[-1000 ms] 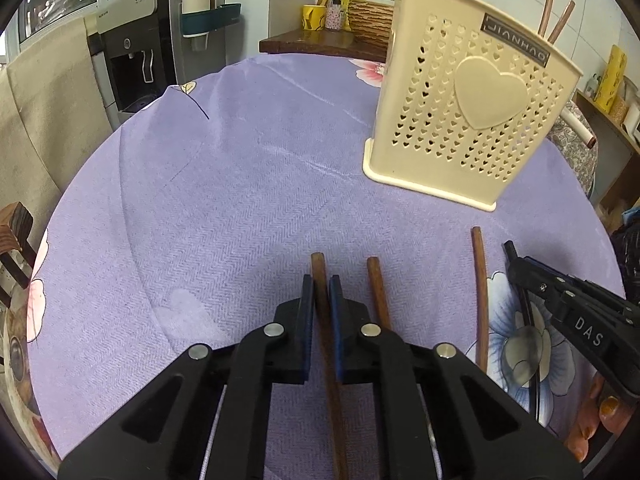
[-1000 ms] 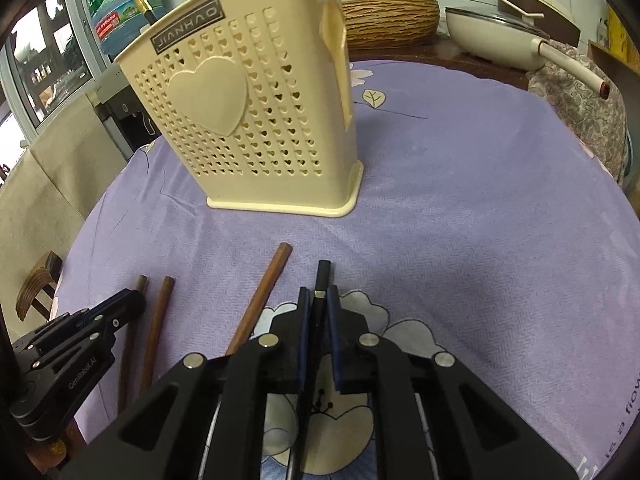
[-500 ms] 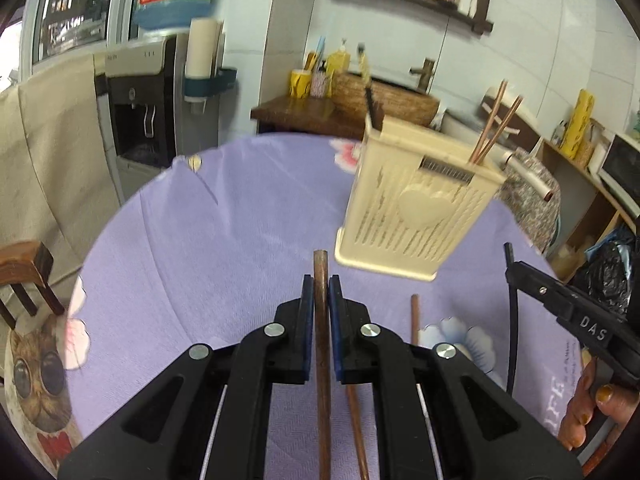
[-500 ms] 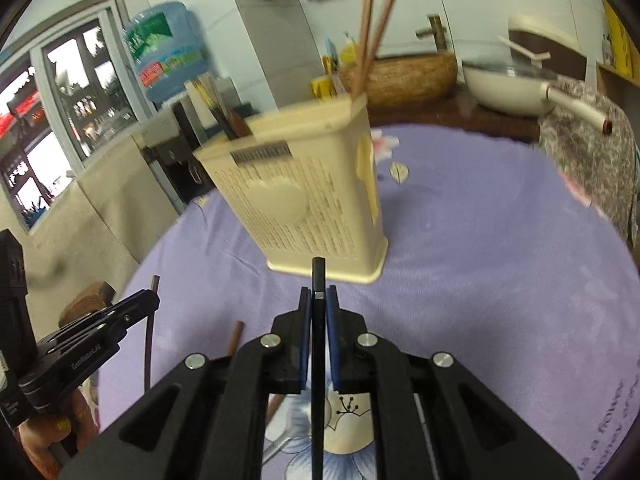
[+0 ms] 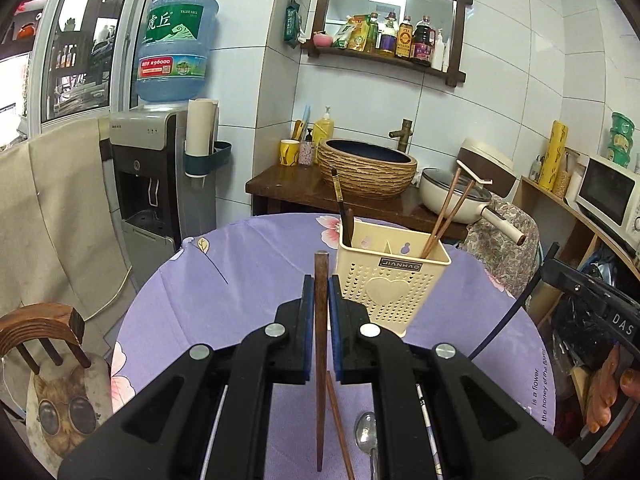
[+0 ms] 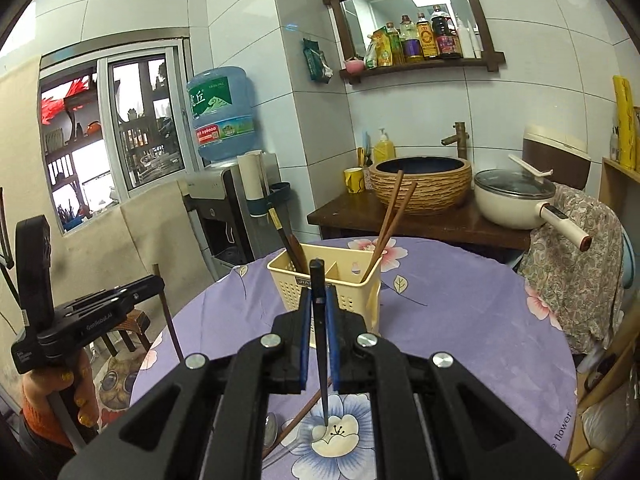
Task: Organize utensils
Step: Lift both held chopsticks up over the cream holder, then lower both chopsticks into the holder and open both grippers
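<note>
My left gripper point(image 5: 320, 286) is shut on a brown wooden chopstick point(image 5: 321, 360), held well above the purple tablecloth point(image 5: 240, 288). My right gripper point(image 6: 319, 296) is shut on a black chopstick point(image 6: 320, 340), also lifted clear. A cream perforated utensil holder point(image 5: 390, 276) stands ahead on the table, with two brown chopsticks point(image 5: 448, 208) in its right compartment and dark ones point(image 5: 342, 208) in its left. Another brown chopstick point(image 5: 340, 428) and a metal spoon point(image 5: 366, 436) lie on the cloth below. In the right wrist view the holder point(image 6: 340, 280) sits just beyond the fingers.
A wooden counter point(image 5: 304, 188) with a woven basin point(image 5: 368, 168) and a white pan point(image 5: 452, 196) stands behind the round table. A water dispenser point(image 5: 156, 184) is at the left, a wooden chair point(image 5: 44, 328) at lower left, a microwave point(image 5: 608, 196) at right.
Both grippers have risen from the tablecloth, each carrying its chopstick, and tilted up toward level. The holder now looks smaller and farther below.
</note>
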